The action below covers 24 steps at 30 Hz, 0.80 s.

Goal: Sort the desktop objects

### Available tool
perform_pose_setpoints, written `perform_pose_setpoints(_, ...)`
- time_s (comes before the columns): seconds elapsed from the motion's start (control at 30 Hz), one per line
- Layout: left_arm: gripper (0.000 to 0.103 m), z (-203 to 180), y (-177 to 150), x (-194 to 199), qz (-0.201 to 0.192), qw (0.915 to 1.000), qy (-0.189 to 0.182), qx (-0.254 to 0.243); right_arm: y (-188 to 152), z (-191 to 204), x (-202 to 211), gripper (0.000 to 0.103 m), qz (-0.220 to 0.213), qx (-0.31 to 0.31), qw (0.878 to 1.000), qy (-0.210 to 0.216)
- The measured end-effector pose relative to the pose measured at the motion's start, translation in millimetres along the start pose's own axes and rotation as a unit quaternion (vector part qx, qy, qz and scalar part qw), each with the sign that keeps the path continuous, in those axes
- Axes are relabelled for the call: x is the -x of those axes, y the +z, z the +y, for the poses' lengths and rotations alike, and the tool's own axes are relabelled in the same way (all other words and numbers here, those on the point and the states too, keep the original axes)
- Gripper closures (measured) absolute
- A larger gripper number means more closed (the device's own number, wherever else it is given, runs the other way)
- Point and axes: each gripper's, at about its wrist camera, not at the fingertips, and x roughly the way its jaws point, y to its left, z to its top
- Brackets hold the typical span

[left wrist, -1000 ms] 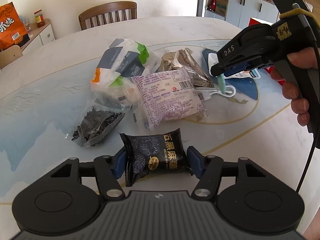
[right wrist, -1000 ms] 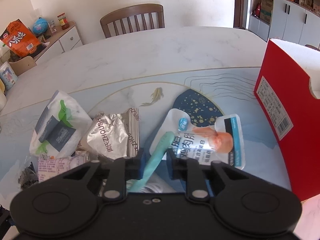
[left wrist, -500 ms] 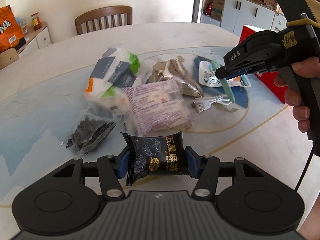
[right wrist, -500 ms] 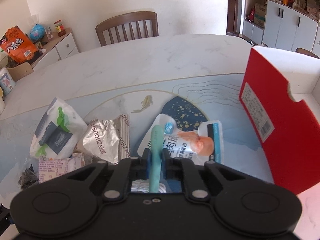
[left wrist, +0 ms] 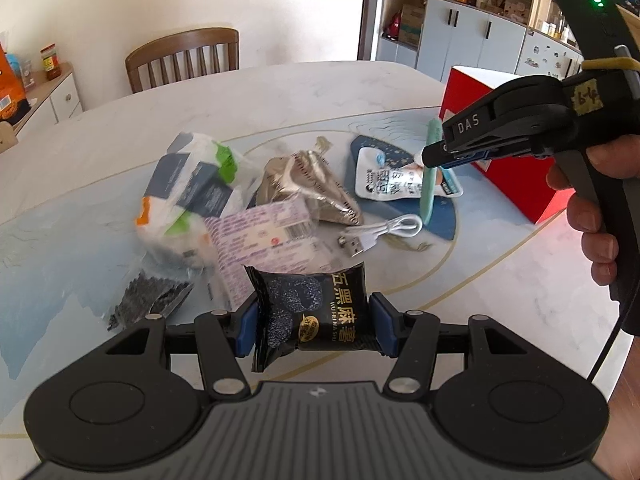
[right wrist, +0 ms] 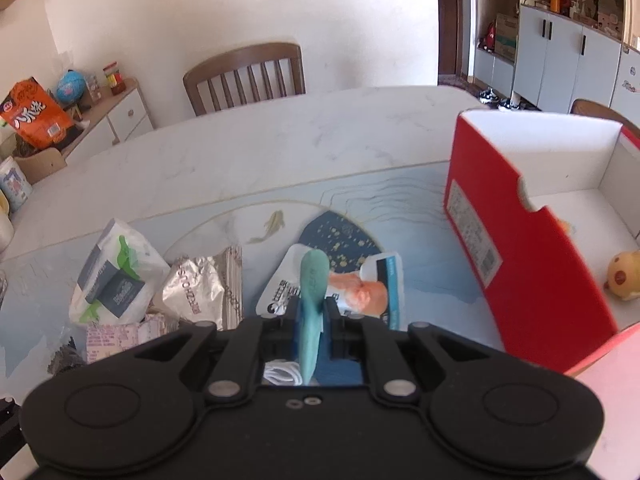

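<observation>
My left gripper (left wrist: 313, 328) is shut on a black snack packet (left wrist: 312, 316) and holds it above the table's near side. My right gripper (right wrist: 313, 322) is shut on a long teal strip (right wrist: 312, 300); it also shows in the left wrist view (left wrist: 430, 172), hanging from the right gripper (left wrist: 434, 156) above the table. A red open box (right wrist: 532, 264) with a white inside stands to the right and holds a yellow round toy (right wrist: 624, 276). A white USB cable (left wrist: 384, 232) lies on the table.
A pile of packets lies mid-table: a white and green bag (left wrist: 192, 188), a silver foil bag (left wrist: 312, 188), a pink-printed packet (left wrist: 268, 240), a dark bag (left wrist: 148, 300), a white chicken pouch (left wrist: 392, 180). A wooden chair (right wrist: 244, 76) stands behind the table.
My right gripper closed on the teal strip and lifted it off the table, up and toward the red box. My left gripper rose a little with the black packet.
</observation>
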Motion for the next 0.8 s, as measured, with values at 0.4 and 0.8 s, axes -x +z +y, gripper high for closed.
perform_pose_setpoints(0.4, 0.047, -18, 28, 6, -0.021, 0.9995, -0.022, -0.011, 8, -28, 38, 0.096, -0.021, -0.012, 1.000, -0.003)
perform_pose_setpoints(0.8, 0.047, -47, 64, 7, -0.047, 0.9976, -0.043, -0.028, 23, -65, 68, 0.103, -0.048, -0.027, 0.998, 0.000)
